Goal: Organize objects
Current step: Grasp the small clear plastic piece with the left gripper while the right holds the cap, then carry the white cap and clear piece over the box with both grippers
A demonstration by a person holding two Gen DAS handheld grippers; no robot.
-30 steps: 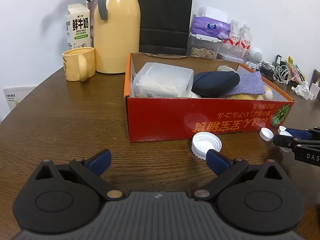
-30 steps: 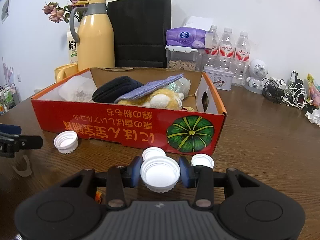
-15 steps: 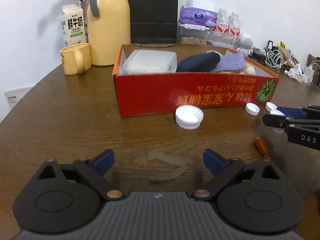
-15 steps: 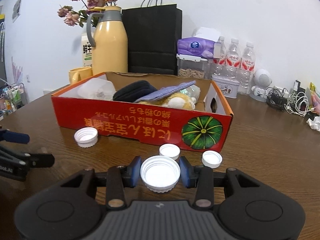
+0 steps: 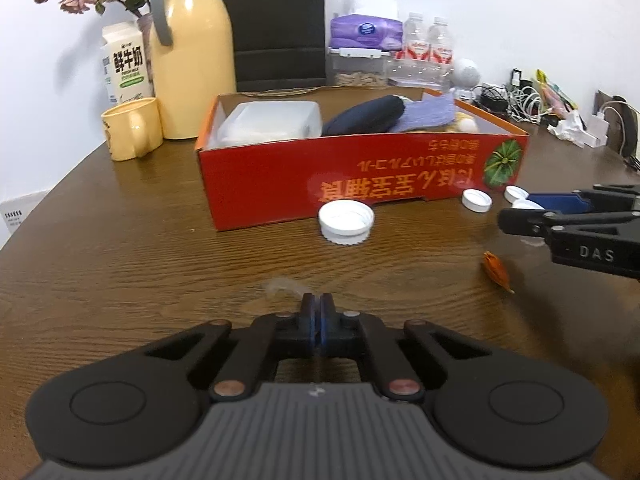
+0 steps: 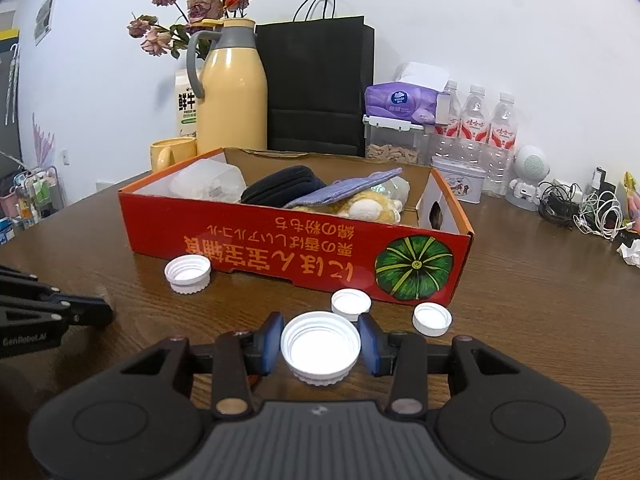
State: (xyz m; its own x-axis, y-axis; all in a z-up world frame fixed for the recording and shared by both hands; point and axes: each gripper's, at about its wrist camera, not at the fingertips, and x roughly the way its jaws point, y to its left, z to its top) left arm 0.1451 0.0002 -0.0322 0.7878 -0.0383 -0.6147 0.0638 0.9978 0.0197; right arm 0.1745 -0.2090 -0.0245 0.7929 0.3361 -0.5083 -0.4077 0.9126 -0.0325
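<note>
A: What sort of room is this?

B: Plain white wall behind, and a dark brown wood-grain table with a rounded edge.

A: Anything on the wall?

B: A white socket plate low at the left. Further left a small rack of oddments stands beside the table.

A: And the light?

B: Even and bright, with soft shadows on the wall.

Low wrist views, both facing red box
</note>
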